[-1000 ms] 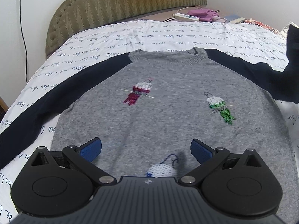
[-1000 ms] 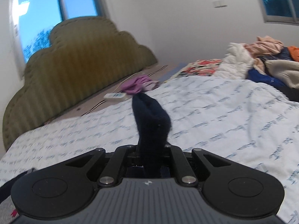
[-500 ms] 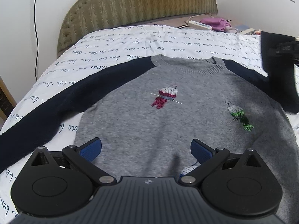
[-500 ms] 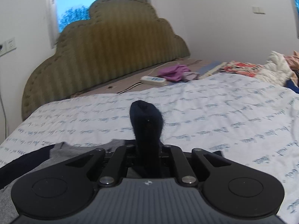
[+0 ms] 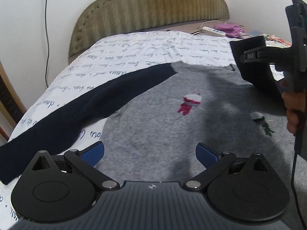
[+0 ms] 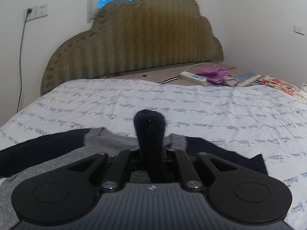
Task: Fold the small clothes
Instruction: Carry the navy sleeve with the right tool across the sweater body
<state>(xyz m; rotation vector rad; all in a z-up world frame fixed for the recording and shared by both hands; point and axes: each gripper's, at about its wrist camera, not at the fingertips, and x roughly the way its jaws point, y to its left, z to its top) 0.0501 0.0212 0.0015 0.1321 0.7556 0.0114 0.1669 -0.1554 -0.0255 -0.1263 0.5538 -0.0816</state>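
Right wrist view first: my right gripper (image 6: 151,153) is clamped tight on the navy cuff of the right sleeve (image 6: 150,128), which stands up as a dark nub between the jaws. Just beyond it lies the sweater (image 6: 107,143), flat on the bed sheet (image 6: 172,105), neckline toward the headboard (image 6: 134,44). From the left wrist view, my left gripper (image 5: 150,152) hangs wide open and empty over the grey hem. The left sleeve (image 5: 86,103) stretches away to the left, long axis slanting out from the shoulder. The lifted sleeve hangs over the right shoulder, so I judge the fold runs leftward across the chest, and my right hand is the one placed to lay it.
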